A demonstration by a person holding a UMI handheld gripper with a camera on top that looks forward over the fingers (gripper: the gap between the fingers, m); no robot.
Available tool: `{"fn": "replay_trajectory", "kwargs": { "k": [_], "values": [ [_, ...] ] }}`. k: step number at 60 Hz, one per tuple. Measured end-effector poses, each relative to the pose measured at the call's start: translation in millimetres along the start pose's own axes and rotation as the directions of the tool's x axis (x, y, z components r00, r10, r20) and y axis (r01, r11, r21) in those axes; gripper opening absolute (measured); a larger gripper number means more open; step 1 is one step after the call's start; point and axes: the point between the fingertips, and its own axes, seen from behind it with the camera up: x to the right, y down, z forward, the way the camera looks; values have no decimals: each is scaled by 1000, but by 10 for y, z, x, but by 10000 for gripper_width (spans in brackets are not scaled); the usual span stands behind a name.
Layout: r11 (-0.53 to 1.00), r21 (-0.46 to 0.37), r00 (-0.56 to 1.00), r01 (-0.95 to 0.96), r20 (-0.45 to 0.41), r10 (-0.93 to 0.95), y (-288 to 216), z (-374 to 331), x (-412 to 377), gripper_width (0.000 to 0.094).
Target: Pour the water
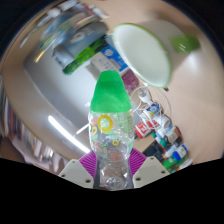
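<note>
A clear plastic bottle (111, 138) with a green cap and a coloured printed label stands upright between my fingers. My gripper (112, 166) is shut on its lower body, with the purple pads (89, 162) pressing on both sides. The bottle is held up in the air, tilted slightly to the left. Beyond its cap a pale green bowl (146, 50) with a white inside and a green handle tab sits on the table.
A wooden table (45, 95) lies beyond the bottle. A green and blue packet (85, 57) lies near the bowl. Several colourful boxes and packets (158, 120) are stacked to the right of the bottle.
</note>
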Motion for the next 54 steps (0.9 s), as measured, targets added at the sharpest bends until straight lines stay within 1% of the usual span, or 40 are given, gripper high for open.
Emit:
{"fn": "replay_trajectory", "kwargs": {
  "k": [3, 5, 6, 7, 10, 12, 14, 17, 20, 21, 24, 27, 32, 35, 37, 40, 44, 53, 54],
  "values": [
    [976, -33, 975, 217, -33, -218, 101, -19, -61, 389],
    [928, -56, 927, 370, -39, -372, 160, -53, -193, 390],
    [893, -72, 894, 444, -27, -447, 183, -87, -275, 389],
    [855, -73, 856, 513, -30, -516, 250, -76, -379, 388],
    [703, -88, 707, 705, 10, -707, 368, -130, -740, 390],
    [575, -72, 578, 815, 30, -815, 391, -178, -1005, 393],
    [423, -38, 424, 905, 53, -904, 349, -268, -1286, 392],
    [181, 29, 181, 983, -4, -983, 252, -312, -1673, 392],
    [-51, 94, -44, 994, -81, -996, -60, -490, -2115, 393],
    [-114, 96, -100, 989, -139, -985, -128, -447, -2196, 393],
    [-297, 91, -266, 951, -253, -930, -526, -600, -2459, 392],
    [-405, 62, -360, 912, -352, -864, -972, -717, -2586, 392],
    [-474, -14, -424, 880, -473, -773, -1778, -932, -2478, 391],
    [-487, -94, -457, 869, -532, -713, -2304, -1046, -2246, 391],
    [-491, -150, -485, 858, -551, -679, -2593, -1113, -2054, 392],
    [-503, -207, -522, 839, -566, -638, -3040, -1242, -1833, 393],
    [-468, -261, -525, 844, -576, -626, -3351, -1331, -1522, 391],
    [-465, -308, -552, 830, -571, -608, -3748, -1446, -1079, 398],
    [-476, -296, -553, 828, -570, -608, -3722, -1455, -1087, 403]
  ]
}}
